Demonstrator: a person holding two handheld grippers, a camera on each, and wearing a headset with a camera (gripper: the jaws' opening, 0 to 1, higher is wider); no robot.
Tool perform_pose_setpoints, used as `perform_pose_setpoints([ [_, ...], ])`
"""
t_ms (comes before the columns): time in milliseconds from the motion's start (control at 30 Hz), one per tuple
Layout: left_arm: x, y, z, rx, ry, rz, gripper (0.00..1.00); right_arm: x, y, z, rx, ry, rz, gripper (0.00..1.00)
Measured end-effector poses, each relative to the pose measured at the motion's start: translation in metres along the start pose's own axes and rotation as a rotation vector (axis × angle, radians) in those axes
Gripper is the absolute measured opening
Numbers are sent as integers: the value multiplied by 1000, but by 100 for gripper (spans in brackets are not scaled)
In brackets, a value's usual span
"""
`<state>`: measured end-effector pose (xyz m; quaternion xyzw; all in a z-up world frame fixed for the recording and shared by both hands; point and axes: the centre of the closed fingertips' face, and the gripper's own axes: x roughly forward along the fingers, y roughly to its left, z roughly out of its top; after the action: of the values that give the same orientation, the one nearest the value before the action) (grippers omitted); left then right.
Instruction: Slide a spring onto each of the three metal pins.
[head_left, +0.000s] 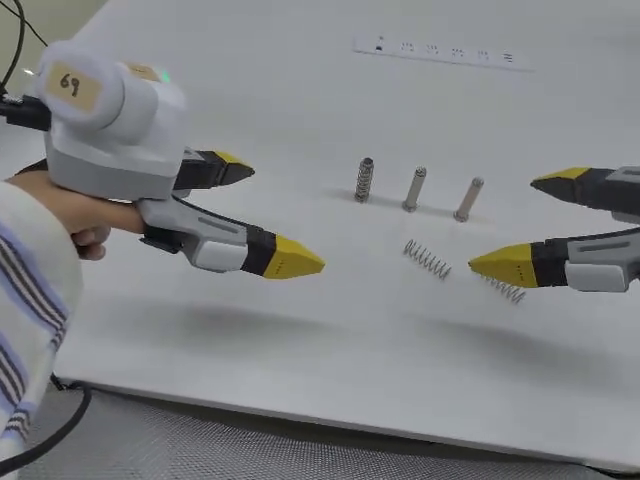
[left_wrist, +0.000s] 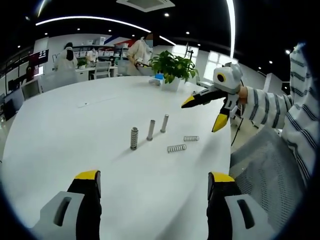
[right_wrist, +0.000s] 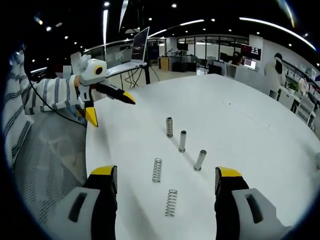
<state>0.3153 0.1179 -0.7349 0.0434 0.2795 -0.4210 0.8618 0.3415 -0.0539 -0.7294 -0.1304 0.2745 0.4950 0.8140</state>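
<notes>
Grippers both empty, jaws apart; right gripper (head_left: 508, 222) nearer than left gripper (head_left: 268, 216). Loose spring (head_left: 505, 290) lies flat under its lower jaw, long axis roughly along the jaws.

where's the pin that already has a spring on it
Head view: the spring-covered pin stands at the left end of the three-pin row, next to the middle bare pin.

I work at a white table (left_wrist: 60, 130); a potted plant (left_wrist: 172, 67) stands at upper centre, strip lights (left_wrist: 95, 18) curve overhead (dark ceiling), perhaps office desks (left_wrist: 100, 70) at upper left.
</notes>
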Motion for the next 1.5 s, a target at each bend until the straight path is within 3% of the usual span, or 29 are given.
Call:
perform_pose_setpoints([
  [233, -1, 0, -2, 13, 12, -3, 85, -2, -3, -5, 31, -49, -13, 89],
  [367, 0, -2, -5, 19, 24, -13, 85, -3, -2, -4, 50, -73, -23, 100],
  [467, 0, 3, -6, 63, 40, 17, 83, -6, -7, -4, 72, -91, -44, 100],
  [800, 4, 0, -6, 37, 43, -3, 81, -11, -16, -6, 100, -95, -88, 100],
  [1067, 15, -1, 2, 37, 31, -8, 79, -13, -14, -10, 96, -80, -101, 100],
  [1500, 33, -21, 12, 82, 45, -84, 68, -19, -13, -6, 114, -113, -106, 100],
])
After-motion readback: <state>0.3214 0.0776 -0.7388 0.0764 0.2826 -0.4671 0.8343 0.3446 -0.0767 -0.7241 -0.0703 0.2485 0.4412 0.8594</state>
